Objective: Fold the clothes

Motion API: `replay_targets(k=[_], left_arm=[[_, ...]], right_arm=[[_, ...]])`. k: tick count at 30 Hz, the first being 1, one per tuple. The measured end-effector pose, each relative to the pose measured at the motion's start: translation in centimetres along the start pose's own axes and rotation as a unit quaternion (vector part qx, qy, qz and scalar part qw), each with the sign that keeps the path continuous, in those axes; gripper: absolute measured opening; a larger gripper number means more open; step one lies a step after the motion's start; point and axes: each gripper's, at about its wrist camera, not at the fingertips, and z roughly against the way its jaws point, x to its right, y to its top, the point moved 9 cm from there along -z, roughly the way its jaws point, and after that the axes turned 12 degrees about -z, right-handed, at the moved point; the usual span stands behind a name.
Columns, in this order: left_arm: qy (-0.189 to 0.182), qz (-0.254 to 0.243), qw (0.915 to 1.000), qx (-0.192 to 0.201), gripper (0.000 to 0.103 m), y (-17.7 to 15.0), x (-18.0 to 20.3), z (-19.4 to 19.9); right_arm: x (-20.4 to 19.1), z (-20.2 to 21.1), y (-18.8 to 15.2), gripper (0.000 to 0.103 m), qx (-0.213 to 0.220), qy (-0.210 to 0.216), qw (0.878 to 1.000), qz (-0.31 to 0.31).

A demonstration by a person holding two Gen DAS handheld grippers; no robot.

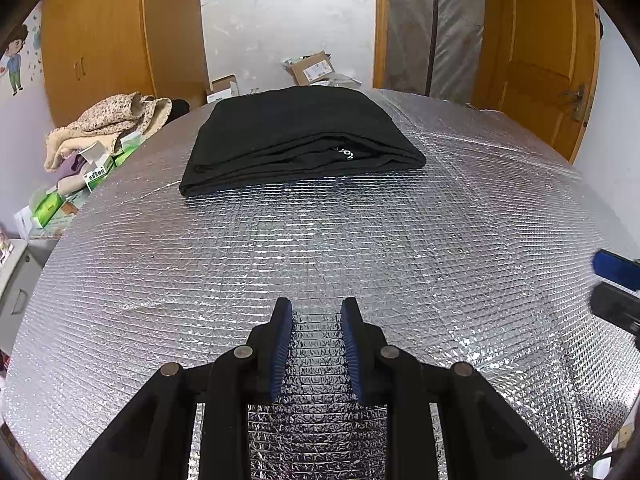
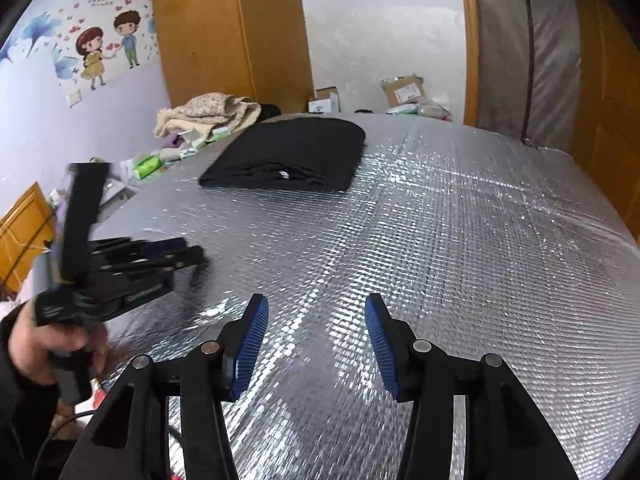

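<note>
Silver bubble-foil sheeting (image 1: pixel 460 240) covers the whole work surface, and on its far side lies the black garment (image 1: pixel 296 132), already folded into a flat rectangular stack with its layered edges facing me and a small white print showing between the layers. From my right wrist camera the same black garment (image 2: pixel 292 152) sits well beyond both tools, touching neither.

My left gripper (image 1: pixel 316 312) hangs over bare foil on the near part of the surface. Its jaws stand partly apart, the blue ribbed pads (image 1: pixel 282 344) facing each other with only foil visible between them; it has hold of nothing. In the right wrist view I see that left gripper (image 2: pixel 192 254) from the side, blurred, with a hand (image 2: pixel 44 344) in a dark sleeve wrapped around its handle.

My right gripper (image 2: pixel 316 308) also hovers above empty foil, jaws spread wider than the left's, blue pads (image 2: pixel 252 344) angled outward and nothing between them. In the left wrist view only a blurred piece of the right gripper (image 1: pixel 616 288) shows at the right edge.

Past the left edge of the surface a beige speckled fleece garment (image 1: pixel 108 124) is heaped on a clutter of green-and-white cartons (image 1: pixel 96 172). Behind are a wooden wardrobe (image 1: pixel 100 48), cardboard boxes (image 1: pixel 312 66) by the white wall, and a wooden door (image 1: pixel 544 80) on the right. A cartoon wall sticker (image 2: pixel 108 52) of two children decorates the left wall.
</note>
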Motion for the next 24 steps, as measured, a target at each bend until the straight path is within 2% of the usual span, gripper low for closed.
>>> replay_targets(k=[6,10,20,24], left_arm=[[-0.007,0.008,0.9999,0.004,0.026,0.0,-0.2,0.0],[-0.008,0.010,0.9999,0.007,0.027,0.0,-0.3,0.0],[0.004,0.003,0.9999,0.010,0.027,-0.2,-0.2,0.1],[-0.005,0.012,0.9998,0.013,0.027,-0.2,-0.4,0.1]], right_arm=[[0.2,-3.0,0.4,0.052,-0.013,-0.005,1.000,-0.001],[0.0,-4.7,-0.3,0.052,-0.041,0.002,0.999,-0.004],[-0.1,-5.5,-0.6,0.052,-0.057,0.010,0.998,-0.014],[-0.1,-5.6,-0.6,0.052,-0.058,0.010,0.998,-0.014]])
